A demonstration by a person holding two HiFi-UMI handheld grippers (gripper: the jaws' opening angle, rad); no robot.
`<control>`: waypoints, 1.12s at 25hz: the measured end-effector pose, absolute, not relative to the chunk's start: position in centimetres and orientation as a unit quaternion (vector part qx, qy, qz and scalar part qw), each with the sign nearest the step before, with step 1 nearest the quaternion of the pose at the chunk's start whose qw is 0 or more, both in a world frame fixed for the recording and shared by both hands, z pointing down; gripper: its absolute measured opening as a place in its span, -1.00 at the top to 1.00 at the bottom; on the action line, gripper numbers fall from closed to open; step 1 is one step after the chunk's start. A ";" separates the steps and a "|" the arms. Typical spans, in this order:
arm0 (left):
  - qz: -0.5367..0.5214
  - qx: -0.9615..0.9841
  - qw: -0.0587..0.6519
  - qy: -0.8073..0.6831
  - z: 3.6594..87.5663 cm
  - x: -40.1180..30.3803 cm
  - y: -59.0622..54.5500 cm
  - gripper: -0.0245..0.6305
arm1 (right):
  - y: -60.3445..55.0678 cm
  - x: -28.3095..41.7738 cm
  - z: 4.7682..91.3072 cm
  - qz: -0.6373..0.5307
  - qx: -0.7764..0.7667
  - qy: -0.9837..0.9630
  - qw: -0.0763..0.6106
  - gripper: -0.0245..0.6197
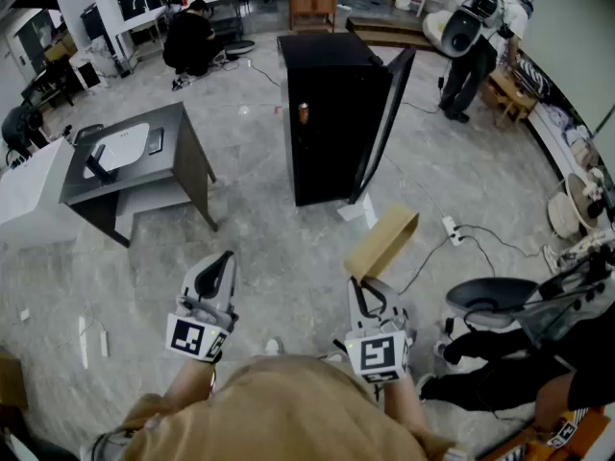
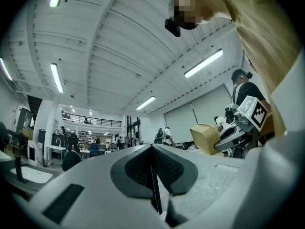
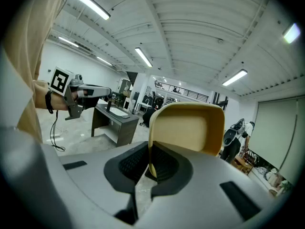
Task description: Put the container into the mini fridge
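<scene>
Nearest the camera, two tan sleeves (image 1: 288,411) reach forward from the person's body, one gripper in each hand, side by side and apart. The left gripper (image 1: 219,269) is smooth grey plastic with dark ribbed pads. In its own view the pads meet along a thin seam with nothing between them, and it points about level, slightly nose-up. The right gripper (image 1: 363,291) tilts downward toward the floor. Its jaws are pressed together on one thin side wall of the container (image 1: 382,241), a tan, matte, box-shaped tub with rounded corners and an open mouth. The tub sticks out beyond the fingertips, held clear of the floor (image 1: 279,248), with its hollow inside showing in the right gripper view.

The floor is pale grey stone-look tile with a dull sheen. A white power strip (image 1: 452,229) and its dark cable lie on it to the right.

Beyond, well apart from the container, the mini fridge (image 1: 327,123) stands upright, a glossy black cuboid. Its flat door (image 1: 384,123) hangs open on the right side. To the left is a dark slab-sided table (image 1: 187,157) with a white oval basin (image 1: 125,150) set into its top. Farther back, a person in black (image 1: 189,38) crouches on the floor.
</scene>
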State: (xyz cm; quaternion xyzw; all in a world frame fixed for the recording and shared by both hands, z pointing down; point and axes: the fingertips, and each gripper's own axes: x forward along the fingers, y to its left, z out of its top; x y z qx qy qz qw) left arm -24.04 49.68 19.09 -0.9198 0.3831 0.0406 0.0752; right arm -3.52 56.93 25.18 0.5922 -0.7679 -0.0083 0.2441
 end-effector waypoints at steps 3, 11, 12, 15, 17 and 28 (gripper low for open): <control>0.053 -0.921 0.092 0.376 18.3 -22.8 48.3 0.93 | 54.4 -3.9 24.4 -0.039 0.586 -0.776 0.228 0.90; 0.058 -0.928 0.080 0.360 19.3 -19.9 49.0 0.93 | 53.6 -4.0 24.9 -0.054 0.561 -0.793 0.230 0.90; 0.059 -0.926 0.080 0.363 19.4 -19.7 49.1 0.93 | 53.7 -3.8 25.0 -0.055 0.558 -0.795 0.232 0.90; 0.060 -0.922 0.077 0.374 19.7 -19.0 49.4 0.93 | 54.1 -2.9 25.3 -0.053 0.548 -0.801 0.234 0.90; 0.061 -0.918 0.077 0.383 19.8 -18.4 49.6 0.93 | 54.3 -2.2 25.4 -0.058 0.542 -0.805 0.234 0.90; 0.053 -0.912 0.075 0.399 22.0 -11.6 51.0 0.93 | 54.7 3.0 27.3 -0.070 0.516 -0.820 0.238 0.90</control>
